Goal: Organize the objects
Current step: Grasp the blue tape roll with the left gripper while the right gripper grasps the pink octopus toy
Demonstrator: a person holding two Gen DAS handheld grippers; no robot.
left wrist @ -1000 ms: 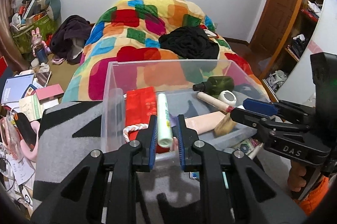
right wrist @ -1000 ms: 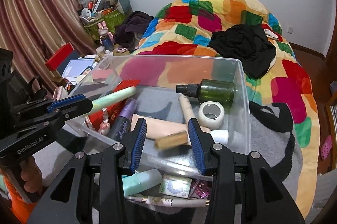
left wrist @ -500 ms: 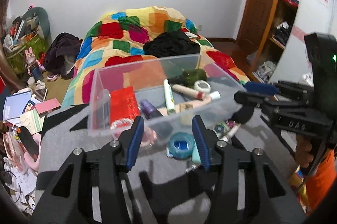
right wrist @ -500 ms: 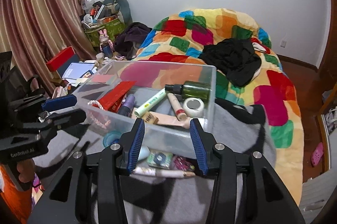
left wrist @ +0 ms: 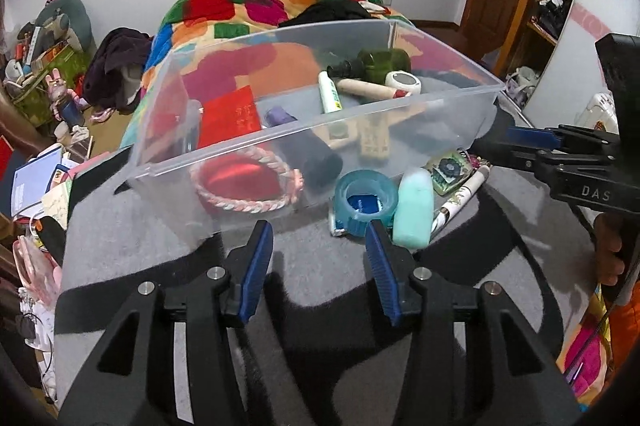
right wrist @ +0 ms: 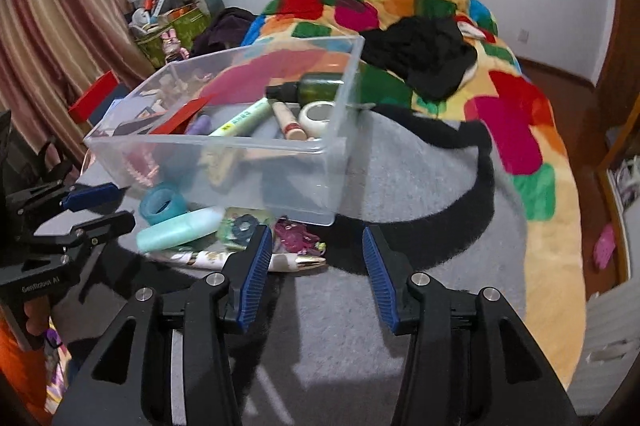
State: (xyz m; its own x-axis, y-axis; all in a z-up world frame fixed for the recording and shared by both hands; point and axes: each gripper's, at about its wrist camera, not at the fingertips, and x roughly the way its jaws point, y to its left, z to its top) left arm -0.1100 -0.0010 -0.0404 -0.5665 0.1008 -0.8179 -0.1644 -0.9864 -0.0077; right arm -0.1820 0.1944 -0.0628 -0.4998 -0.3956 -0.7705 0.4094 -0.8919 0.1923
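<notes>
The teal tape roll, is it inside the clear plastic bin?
No, the teal tape roll lies on the grey blanket outside the clear plastic bin, beside its near wall.

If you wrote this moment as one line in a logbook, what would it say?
left gripper: open, empty | right gripper: open, empty | clear bin: partly filled | outside bin: tape roll, mint bottle, pen

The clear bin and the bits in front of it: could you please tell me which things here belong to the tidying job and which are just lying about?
Job:
clear bin
tape roll
mint bottle
pen
square packet
pink trinket
left gripper, right gripper, both open

Lying about:
quilt
black garment
bunny toy
</notes>
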